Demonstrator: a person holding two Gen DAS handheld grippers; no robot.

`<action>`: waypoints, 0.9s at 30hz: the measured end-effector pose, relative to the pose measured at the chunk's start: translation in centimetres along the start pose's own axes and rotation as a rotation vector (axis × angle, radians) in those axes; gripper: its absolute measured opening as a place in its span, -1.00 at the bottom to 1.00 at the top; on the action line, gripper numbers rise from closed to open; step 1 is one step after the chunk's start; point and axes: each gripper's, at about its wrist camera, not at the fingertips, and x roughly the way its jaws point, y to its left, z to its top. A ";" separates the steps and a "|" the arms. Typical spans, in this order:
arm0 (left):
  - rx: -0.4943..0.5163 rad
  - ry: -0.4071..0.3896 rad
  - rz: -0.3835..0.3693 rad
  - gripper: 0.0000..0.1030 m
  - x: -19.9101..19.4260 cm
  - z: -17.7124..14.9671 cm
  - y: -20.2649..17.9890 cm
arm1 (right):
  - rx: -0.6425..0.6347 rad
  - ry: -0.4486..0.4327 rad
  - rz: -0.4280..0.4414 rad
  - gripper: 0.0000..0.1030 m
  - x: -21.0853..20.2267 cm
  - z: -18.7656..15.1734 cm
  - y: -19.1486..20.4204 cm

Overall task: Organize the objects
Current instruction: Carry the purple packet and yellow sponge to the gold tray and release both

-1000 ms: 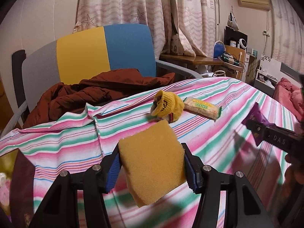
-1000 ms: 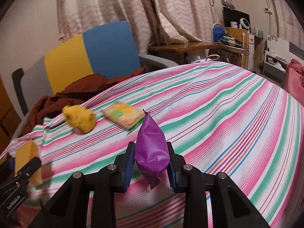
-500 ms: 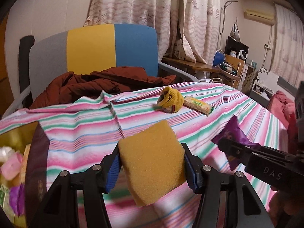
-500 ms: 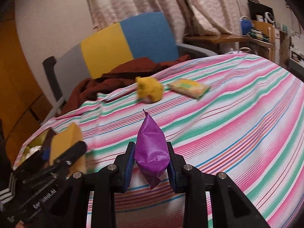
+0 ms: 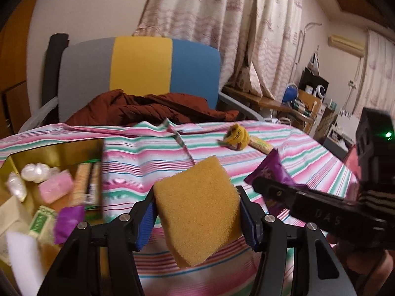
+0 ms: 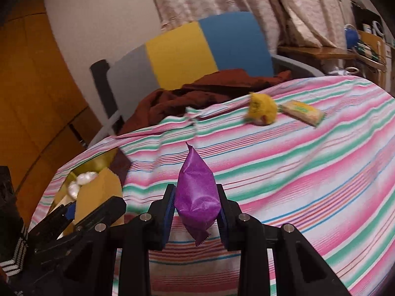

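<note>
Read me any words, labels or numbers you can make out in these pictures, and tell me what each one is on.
"DAS": on the side of the right gripper, seen from the left wrist camera; further letters may be hidden.
Green and yellow wrapped snack: print blurred, unreadable.
Purple packet: no legible print.
Packets in the gold box: labels too blurred to read.
</note>
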 end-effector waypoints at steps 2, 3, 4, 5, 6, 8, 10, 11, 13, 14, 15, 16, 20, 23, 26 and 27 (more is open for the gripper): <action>-0.018 -0.013 0.012 0.16 -1.2 0.1 1.1 | -0.020 0.008 0.029 -0.42 0.1 -0.1 1.4; -0.027 -0.018 0.019 0.16 -1.7 0.1 1.6 | -0.035 0.012 0.041 -0.42 0.2 -0.1 2.2; -0.037 -0.022 0.030 0.16 -2.2 0.1 2.3 | -0.050 0.017 0.053 -0.42 0.4 -0.1 3.1; -0.053 -0.024 0.042 0.16 -2.7 0.2 3.2 | -0.061 0.020 0.063 -0.41 0.6 -0.1 3.7; -0.064 -0.027 0.049 0.16 -3.1 0.2 3.8 | -0.078 0.024 0.078 -0.41 0.8 -0.1 4.7; -0.099 -0.031 0.069 0.17 -3.8 0.3 5.4 | -0.096 0.030 0.095 -0.41 1.2 0.0 5.9; -0.131 -0.038 0.086 0.17 -4.4 0.6 7.1 | -0.117 0.039 0.120 -0.41 1.7 0.1 7.5; -0.145 -0.041 0.098 0.18 -4.7 0.7 7.9 | -0.122 0.043 0.127 -0.41 1.9 0.1 7.9; -0.164 -0.044 0.118 0.18 -5.2 1.0 9.5 | -0.138 0.055 0.155 -0.41 2.6 0.4 9.5; -0.171 -0.052 0.130 0.18 -5.4 1.2 10.3 | -0.143 0.058 0.162 -0.41 2.9 0.5 9.9; -0.176 -0.059 0.145 0.19 -5.7 1.5 11.3 | -0.153 0.062 0.170 -0.41 3.2 0.6 10.6; -0.177 -0.060 0.156 0.19 -5.8 1.7 11.9 | -0.164 0.069 0.180 -0.41 3.5 0.7 11.4; -0.208 -0.049 0.206 0.20 -6.0 2.6 15.6 | -0.200 0.100 0.210 -0.41 5.1 1.0 13.9; -0.246 -0.026 0.226 0.20 -5.6 3.1 18.3 | -0.224 0.128 0.226 -0.41 6.7 1.1 15.7; -0.266 0.012 0.246 0.20 -4.9 3.6 20.7 | -0.244 0.166 0.234 -0.41 8.4 1.1 17.3; -0.270 0.031 0.253 0.20 -4.4 3.7 21.4 | -0.247 0.174 0.233 -0.41 8.8 1.2 17.5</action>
